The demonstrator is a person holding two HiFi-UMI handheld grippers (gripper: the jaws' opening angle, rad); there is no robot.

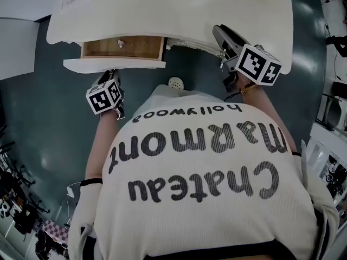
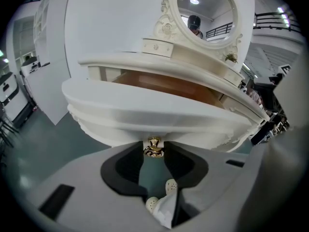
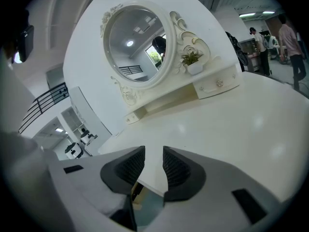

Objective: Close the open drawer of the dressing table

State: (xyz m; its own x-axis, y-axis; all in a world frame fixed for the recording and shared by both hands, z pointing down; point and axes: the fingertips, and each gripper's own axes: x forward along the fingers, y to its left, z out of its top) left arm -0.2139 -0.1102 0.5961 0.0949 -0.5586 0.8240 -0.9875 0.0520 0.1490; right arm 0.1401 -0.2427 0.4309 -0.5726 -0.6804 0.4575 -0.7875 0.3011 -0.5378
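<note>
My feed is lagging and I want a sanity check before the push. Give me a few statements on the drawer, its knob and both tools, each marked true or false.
1. The drawer is already shut. False: it stands pulled out from the dressing table, with its wooden inside showing.
2. The gold knob sits between the jaw tips of the left tool. True.
3. The right tool grips the drawer front. False: its jaws stand apart and empty over the edge of the tabletop, off to the right of the drawer.
4. An oval mirror stands at the back of the tabletop. True.
</note>
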